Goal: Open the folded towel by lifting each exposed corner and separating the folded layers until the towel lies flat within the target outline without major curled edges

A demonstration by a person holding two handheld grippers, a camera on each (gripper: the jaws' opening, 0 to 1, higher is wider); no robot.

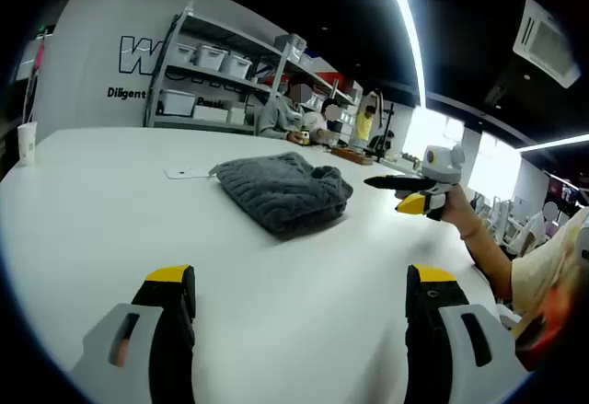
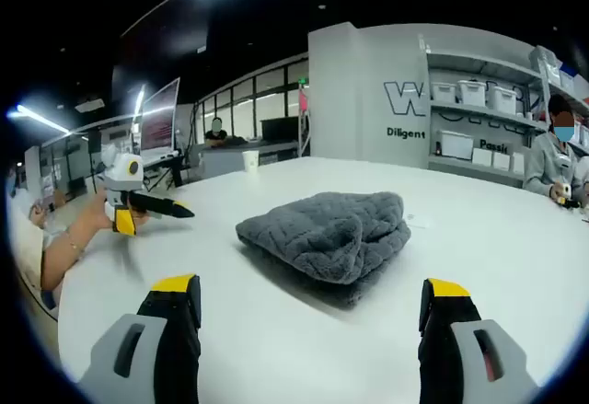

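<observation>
folded grey towel lies on the white table, both grippers apart from it

the thick grey ribbed towel (image 1: 283, 191) lies folded in a lumpy bundle on the glossy white table (image 1: 110, 229), well in from every edge. in the left gripper view its long axis runs from the far left, near a small flat white card (image 1: 189, 172) lying just beside its far corner, towards the near right, where a bunched, rolled end rises. in the right gripper view the same towel (image 2: 329, 231) shows a rounded fold on its near left side and a thicker humped end towards the far right.

the left gripper (image 1: 300, 298) has its yellow-tipped black jaws spread wide over bare table, short of the towel and clear of it. the right gripper (image 2: 313, 307) likewise holds its jaws wide apart with nothing between them, near the towel's nearest edge but not touching.

in the left gripper view the right gripper (image 1: 414, 189) is held in a hand above the table's right edge, level with the towel; in the right gripper view the left gripper (image 2: 138, 203) hangs at the table's left edge.

a white paper cup (image 1: 27, 142) stands near the table's far left edge. nothing lies between either gripper and the towel. grey metal shelving with white storage boxes (image 1: 216, 82) stands beyond the table, and a seated person (image 1: 285, 114) is at its far side.
</observation>
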